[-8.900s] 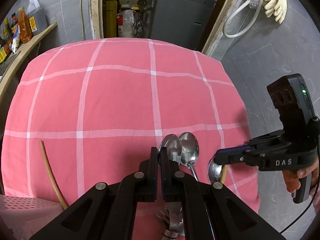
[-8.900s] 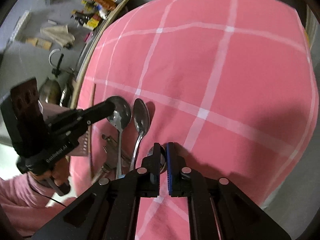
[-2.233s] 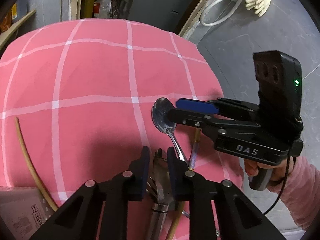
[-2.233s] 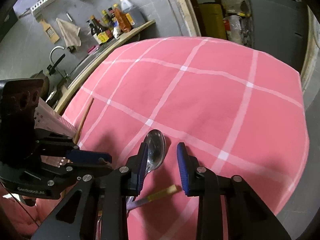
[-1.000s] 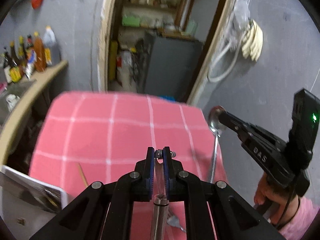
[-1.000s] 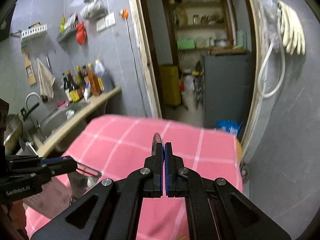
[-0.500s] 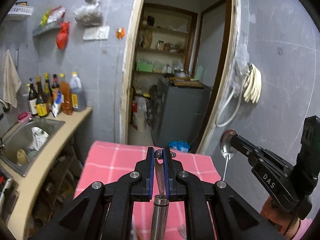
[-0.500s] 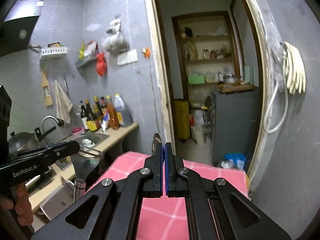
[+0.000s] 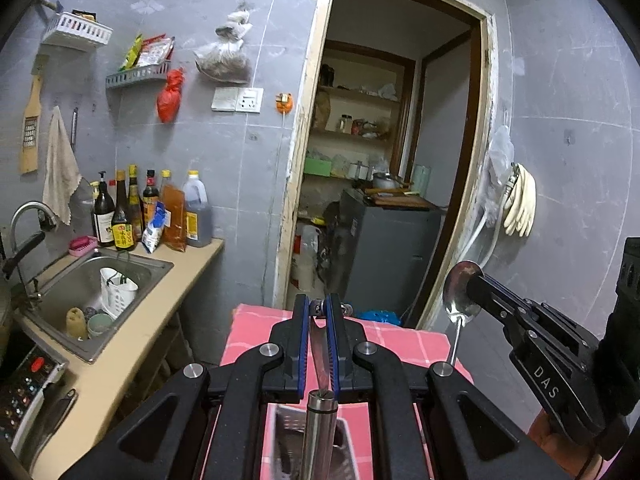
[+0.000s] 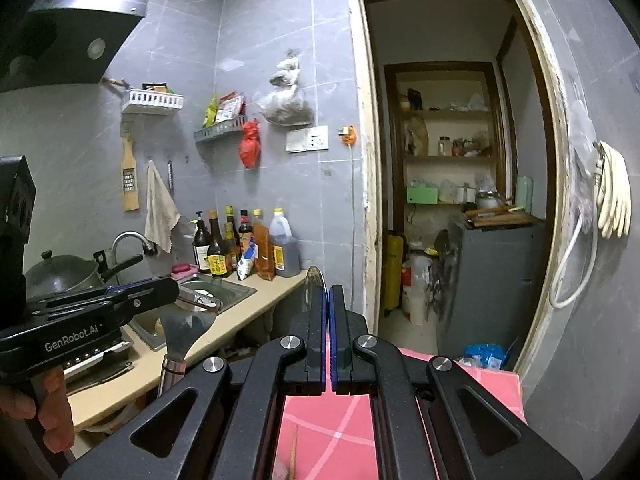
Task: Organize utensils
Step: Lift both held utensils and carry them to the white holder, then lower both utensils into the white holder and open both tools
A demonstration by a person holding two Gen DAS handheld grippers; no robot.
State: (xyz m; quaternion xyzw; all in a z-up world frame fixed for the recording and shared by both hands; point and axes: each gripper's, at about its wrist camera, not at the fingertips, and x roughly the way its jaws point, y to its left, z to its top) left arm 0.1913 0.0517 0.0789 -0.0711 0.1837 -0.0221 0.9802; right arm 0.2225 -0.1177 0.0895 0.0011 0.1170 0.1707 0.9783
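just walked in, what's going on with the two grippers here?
A person holds a gripper in each hand, both lifted above the pink checked table. The left gripper is shut on a metal peeler, handle hanging down. The right gripper is shut on the bowl of a spoon, handle dangling. Neither utensil is set down anywhere yet.

My left gripper (image 9: pixel 316 312): black linkage arms, silver screws, blue pads. My right gripper (image 10: pixel 328 300): same; "DAS" lettering at 4 o'clock.
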